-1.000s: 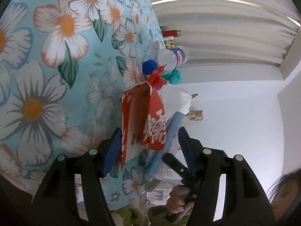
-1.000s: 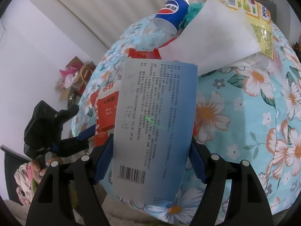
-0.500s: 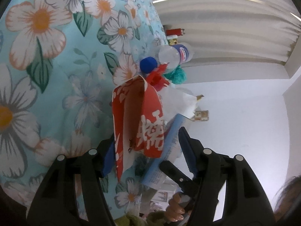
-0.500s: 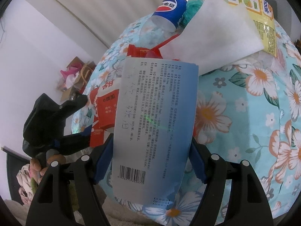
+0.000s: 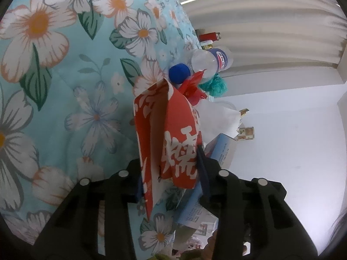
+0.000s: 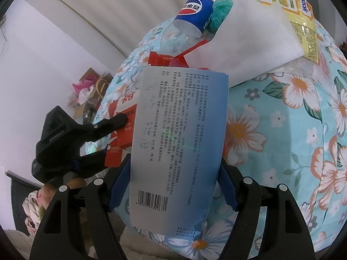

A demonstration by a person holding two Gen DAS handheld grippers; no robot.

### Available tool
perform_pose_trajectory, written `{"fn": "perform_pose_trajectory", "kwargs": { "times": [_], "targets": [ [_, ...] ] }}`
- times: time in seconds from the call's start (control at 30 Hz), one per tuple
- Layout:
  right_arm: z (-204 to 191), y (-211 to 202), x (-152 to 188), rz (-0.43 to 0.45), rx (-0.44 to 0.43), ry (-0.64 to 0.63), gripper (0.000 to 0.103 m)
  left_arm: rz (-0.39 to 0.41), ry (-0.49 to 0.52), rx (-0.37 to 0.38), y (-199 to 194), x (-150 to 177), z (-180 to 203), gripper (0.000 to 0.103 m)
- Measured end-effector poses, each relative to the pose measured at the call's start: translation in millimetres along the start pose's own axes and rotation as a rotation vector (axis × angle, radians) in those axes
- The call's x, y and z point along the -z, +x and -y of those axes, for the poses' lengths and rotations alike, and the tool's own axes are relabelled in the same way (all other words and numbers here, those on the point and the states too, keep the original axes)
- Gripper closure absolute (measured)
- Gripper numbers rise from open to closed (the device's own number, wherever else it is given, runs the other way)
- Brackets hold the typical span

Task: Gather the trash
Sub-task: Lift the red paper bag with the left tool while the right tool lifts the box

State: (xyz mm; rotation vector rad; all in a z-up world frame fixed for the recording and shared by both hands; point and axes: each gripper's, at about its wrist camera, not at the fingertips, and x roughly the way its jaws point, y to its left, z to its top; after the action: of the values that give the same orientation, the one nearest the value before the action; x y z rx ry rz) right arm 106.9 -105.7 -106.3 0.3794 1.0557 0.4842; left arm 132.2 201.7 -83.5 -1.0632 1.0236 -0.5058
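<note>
My left gripper (image 5: 171,184) is shut on a red paper box (image 5: 167,134) with white characters, on the flowered cloth (image 5: 65,75). My right gripper (image 6: 171,186) is shut on a flattened blue and white medicine box (image 6: 180,143) with a barcode. The left gripper also shows in the right wrist view (image 6: 86,134), pinching the red box (image 6: 121,121) just left of the blue box. The blue box shows in the left wrist view (image 5: 216,149). Beyond lie a Pepsi bottle (image 6: 190,17) with a blue cap (image 5: 179,73), a white paper sheet (image 6: 256,34) and a red wrapper (image 5: 193,86).
A yellow snack packet (image 6: 288,6) lies at the far right of the cloth. A teal fuzzy ball (image 6: 221,8) sits by the bottle. Lighters (image 5: 209,36) lie at the cloth's far edge. A cardboard box with clutter (image 6: 91,91) stands on the floor at left.
My left gripper has closed in on the red box; its jaws now press the box's sides. My right gripper has kept its hold on the blue box and barely moved.
</note>
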Motion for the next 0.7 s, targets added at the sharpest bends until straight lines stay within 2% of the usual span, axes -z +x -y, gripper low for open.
{"fn": "perform_pose_trajectory", "kwargs": {
  "times": [0.17,0.4,0.7],
  "targets": [
    [8,-17,9,0.02,-0.008,0.032,0.032,0.009,0.003,0.014,-7,3,-1,0.073],
    [28,-42,21,0.045,0.0,0.09,0.032,0.037,0.037,-0.001,-36,12,-1,0.075],
    [46,-62,33,0.079,0.007,0.148,0.032,0.14,0.23,-0.092,-83,33,24,0.075]
  ]
}}
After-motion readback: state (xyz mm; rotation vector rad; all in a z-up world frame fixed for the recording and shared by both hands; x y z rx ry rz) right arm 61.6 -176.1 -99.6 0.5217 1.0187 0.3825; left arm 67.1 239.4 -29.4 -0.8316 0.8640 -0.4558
